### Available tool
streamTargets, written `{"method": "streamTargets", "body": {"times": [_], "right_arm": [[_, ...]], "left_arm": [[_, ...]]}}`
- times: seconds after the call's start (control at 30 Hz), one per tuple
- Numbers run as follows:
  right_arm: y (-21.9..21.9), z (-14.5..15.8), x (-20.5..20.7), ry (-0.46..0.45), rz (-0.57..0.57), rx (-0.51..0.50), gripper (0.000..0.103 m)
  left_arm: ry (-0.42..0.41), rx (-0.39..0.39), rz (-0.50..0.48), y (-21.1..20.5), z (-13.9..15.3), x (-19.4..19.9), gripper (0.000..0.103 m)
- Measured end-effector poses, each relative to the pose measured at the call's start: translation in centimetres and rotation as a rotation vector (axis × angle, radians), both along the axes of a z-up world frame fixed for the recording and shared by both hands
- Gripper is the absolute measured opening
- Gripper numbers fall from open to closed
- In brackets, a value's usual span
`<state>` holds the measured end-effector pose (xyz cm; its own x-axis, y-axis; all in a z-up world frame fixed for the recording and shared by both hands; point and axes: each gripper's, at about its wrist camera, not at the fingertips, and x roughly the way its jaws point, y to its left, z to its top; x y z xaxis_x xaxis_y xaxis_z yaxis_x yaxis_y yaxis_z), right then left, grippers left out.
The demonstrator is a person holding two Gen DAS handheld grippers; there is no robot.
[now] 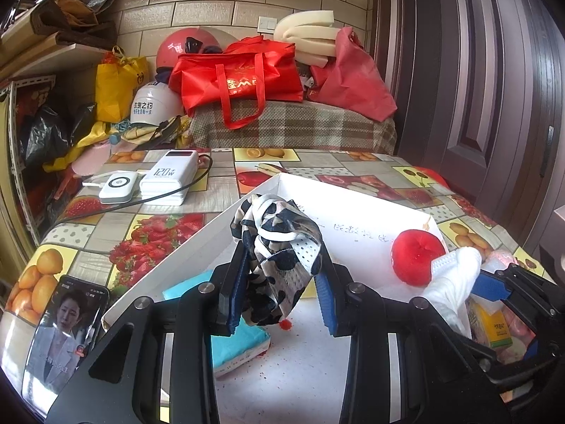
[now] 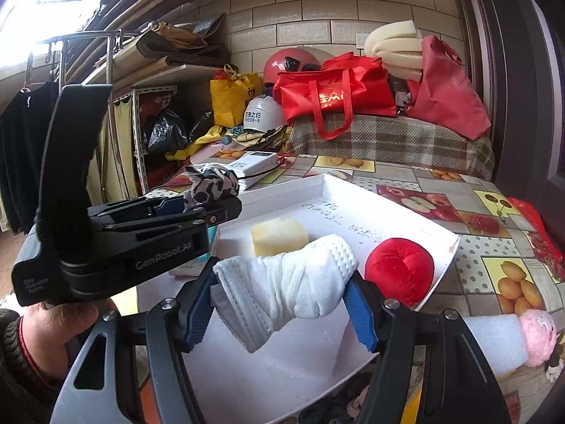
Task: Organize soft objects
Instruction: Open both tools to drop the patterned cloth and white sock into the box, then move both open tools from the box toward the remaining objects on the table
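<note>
Both claws loaded over the white tray [image 2: 438, 268].

Left gripper [image 1: 282, 282] pinches a crumpled black-and-white patterned cloth [image 1: 279, 243], bunched upright above the tray. Right gripper [image 2: 282, 304] pinches a rolled white cloth [image 2: 293, 282], ribbed at one end, just beside a red plush ball [image 2: 399, 268] in the tray; yellow sponge [image 2: 279, 236] behind.

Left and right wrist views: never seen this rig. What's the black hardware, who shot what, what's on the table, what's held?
No robot here: a person holds a hand gripper in each hand, each with a fisheye camera looking along its jaws.

The left wrist view shows the left gripper shut on a black-and-white patterned cloth. The right wrist view shows the right gripper shut on a white cloth bundle.

Below sits a white tray on a fruit-print tablecloth, holding a red plush ball and a yellow sponge.
</note>
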<state>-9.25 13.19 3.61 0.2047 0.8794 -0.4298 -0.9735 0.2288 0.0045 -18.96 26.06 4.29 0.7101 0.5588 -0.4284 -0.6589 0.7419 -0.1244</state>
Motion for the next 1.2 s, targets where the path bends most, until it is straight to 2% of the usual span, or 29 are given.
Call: {"method": "streamTargets", "body": {"times": [0.13,0.23,0.3,0.33,0.4,0.43,0.47,0.5,0.67,1.2], "right_arm": [[1.2,-0.1,0.9,0.038,-0.056,-0.020,0.070],[1.4,-0.3,1.0,0.036,-0.086,-0.041,0.080],[1.0,-0.1,0.9,0.031,-0.098,-0.021,0.087],[0.8,-0.1,0.9,0.028,-0.103,-0.014,0.088],[0.7,0.0,0.9,0.027,-0.106,-0.002,0.094],[0.5,0.1,0.9,0.024,-0.113,0.006,0.094],[0.4,0.2,1.0,0.024,-0.123,0.011,0.100],[0.5,0.2,1.1,0.026,-0.128,0.013,0.103],[0.6,0.3,0.8,0.009,-0.123,0.017,0.103],[0.4,0.4,0.5,-0.007,-0.125,0.032,0.103]], "left_arm": [[0.012,-0.021,0.004,0.4,-0.2,0.2,0.035],[0.027,-0.013,0.024,0.2,-0.1,0.5,0.037],[0.022,0.001,0.038,0.1,-0.1,0.3,0.045],[0.011,0.003,0.041,0.0,0.0,0.1,0.050],[-0.013,0.003,0.060,0.1,0.0,-0.5,0.087],[-0.029,0.002,0.068,0.2,0.1,-0.8,0.091],[-0.042,0.001,0.076,0.2,0.1,-1.1,0.100],[-0.049,0.004,0.084,0.2,0.1,-1.3,0.103],[-0.044,0.033,0.113,-0.1,0.2,-1.4,0.103],[-0.050,0.038,0.129,-0.2,0.3,-1.7,0.103]]}}
